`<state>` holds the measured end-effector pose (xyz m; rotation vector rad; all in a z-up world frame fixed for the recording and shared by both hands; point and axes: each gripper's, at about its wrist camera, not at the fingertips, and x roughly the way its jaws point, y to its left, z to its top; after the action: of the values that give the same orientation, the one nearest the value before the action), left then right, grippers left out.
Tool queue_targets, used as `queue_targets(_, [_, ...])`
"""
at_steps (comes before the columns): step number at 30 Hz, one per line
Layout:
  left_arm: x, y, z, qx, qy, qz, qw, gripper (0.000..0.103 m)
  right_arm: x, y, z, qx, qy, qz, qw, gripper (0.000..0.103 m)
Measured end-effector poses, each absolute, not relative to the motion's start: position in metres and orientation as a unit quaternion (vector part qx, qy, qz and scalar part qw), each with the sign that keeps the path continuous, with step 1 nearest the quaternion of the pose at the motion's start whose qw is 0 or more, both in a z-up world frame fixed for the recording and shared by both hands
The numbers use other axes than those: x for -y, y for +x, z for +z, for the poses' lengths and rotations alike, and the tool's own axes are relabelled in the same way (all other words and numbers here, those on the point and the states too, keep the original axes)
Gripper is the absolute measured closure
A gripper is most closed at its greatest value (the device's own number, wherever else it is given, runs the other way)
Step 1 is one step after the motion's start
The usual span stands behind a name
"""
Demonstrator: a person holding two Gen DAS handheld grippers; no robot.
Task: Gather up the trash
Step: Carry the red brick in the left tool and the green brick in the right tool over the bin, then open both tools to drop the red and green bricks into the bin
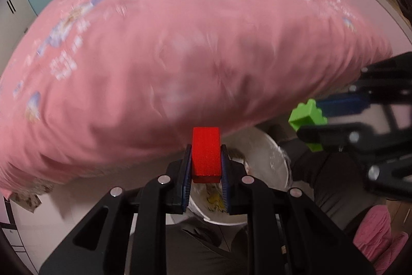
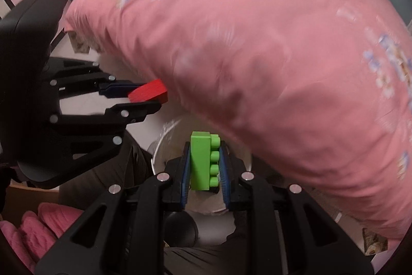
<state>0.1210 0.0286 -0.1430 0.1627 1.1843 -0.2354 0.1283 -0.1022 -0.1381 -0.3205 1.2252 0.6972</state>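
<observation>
1. The red block (image 1: 206, 155) sat clamped between the fingers of the left gripper (image 1: 206, 164), directly above the white bin (image 1: 279, 166), whose inside showed scraps of litter.
2. The green toy brick (image 2: 203, 164) was likewise pinched, studs sideways, in the right gripper (image 2: 204, 166), also over the bin's mouth (image 2: 159, 146) (in the left view it showed at the right, beside the bin).
3. A large pink pillow (image 1: 180, 48) with a pale printed pattern filled the space just beyond both grippers, blurred, overhanging the far rim of the bin.
4. Judged from this, the step in hand was the drop: both pieces carried and poised over the bin, neither yet released.
5. The next move would call for parting each pair of fingers so the pieces fall inside, keeping clear of the pillow.
6. Around the bin lay dark cloth and a pink quilted mitt (image 2: 38, 231).
</observation>
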Motion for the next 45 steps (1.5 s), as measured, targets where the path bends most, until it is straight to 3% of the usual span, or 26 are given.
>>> queue_targets(19, [-0.012, 0.118, -0.27, -0.658, 0.046, -0.111, 0.743, 0.081, 0.088, 0.106, -0.288, -0.669, -0.125, 0.315, 0.661, 0.081])
queue_targets(45, [-0.015, 0.127, -0.382, -0.727, -0.037, -0.092, 0.679, 0.081, 0.093, 0.124, -0.406, -0.741, -0.068, 0.265, 0.614, 0.081])
